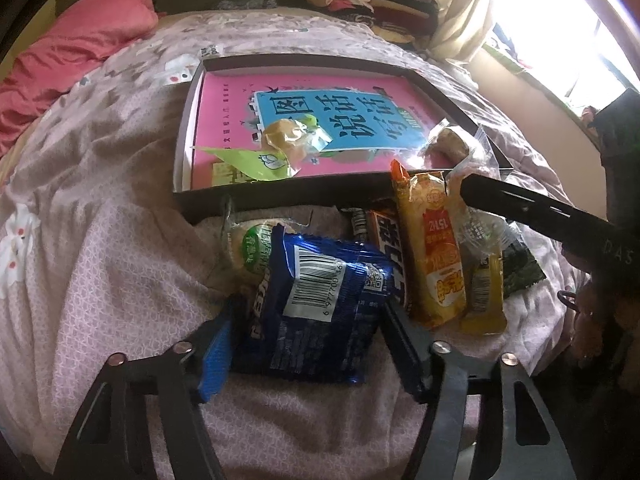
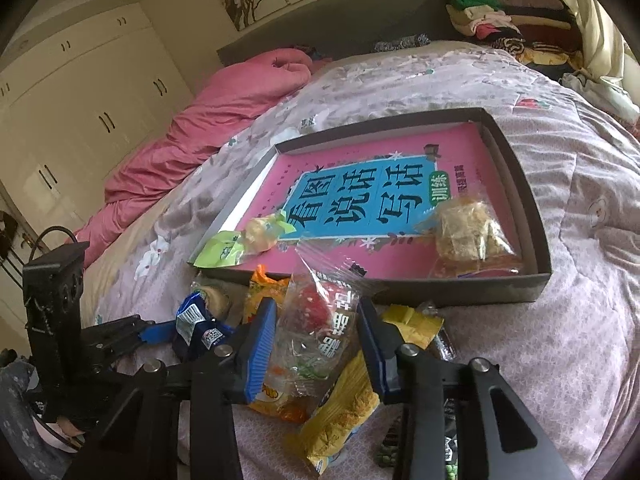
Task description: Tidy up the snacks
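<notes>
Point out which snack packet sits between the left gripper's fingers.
The dark blue packet with the white barcode label. It alone lies between the left gripper fingers; the orange packet and the others lie farther right.

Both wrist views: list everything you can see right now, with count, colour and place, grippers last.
Tray: one, dark, on the bed, a pink book lying in it.
Snacks in tray: two; a green-wrapped one at the near left, a clear bag at the near right.
Blue packet: one, barcode up, on the bedspread before the tray.
Clear packet: one, red print, atop the loose pile.
Orange-yellow packet: one, in the pile.
Other pile snacks: several, partly hidden.
Pink quilt: one, far left of the bed.
Folded clothes: a stack, by the headboard.
Left gripper: straddles the blue packet; contact unclear.
Right gripper: closed on the clear packet.
</notes>
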A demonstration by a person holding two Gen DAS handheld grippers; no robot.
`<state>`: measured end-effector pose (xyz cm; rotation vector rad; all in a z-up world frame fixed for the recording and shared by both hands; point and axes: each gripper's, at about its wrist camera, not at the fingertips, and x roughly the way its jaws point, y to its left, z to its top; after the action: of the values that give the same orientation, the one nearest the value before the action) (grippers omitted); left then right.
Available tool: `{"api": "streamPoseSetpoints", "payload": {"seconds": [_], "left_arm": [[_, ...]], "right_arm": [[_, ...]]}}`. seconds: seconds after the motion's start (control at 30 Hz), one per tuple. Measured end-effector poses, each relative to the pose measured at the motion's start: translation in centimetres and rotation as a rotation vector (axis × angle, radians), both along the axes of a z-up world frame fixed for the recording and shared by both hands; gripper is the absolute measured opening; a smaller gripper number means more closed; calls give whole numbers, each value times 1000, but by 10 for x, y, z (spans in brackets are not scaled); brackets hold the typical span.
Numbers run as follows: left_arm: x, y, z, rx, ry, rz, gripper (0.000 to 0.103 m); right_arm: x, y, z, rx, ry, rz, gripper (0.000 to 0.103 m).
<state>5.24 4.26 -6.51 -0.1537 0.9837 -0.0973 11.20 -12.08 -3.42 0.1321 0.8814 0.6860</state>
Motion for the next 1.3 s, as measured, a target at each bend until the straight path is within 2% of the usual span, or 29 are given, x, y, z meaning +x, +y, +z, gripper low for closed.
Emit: {"api": "streamPoseSetpoints", "payload": {"seconds": [0.17, 0.47, 1.3], "left_arm": [[-2, -2, 2, 14, 0, -11, 61], [-13, 1, 15, -36, -7, -5, 60], [-29, -12, 62, -25, -119, -21, 60]], "right_arm": [[-1, -2, 3, -2, -9, -4, 41], [-4, -10, 12, 17, -43, -24, 41], [-9, -13, 28, 50, -106, -24, 41]]}}
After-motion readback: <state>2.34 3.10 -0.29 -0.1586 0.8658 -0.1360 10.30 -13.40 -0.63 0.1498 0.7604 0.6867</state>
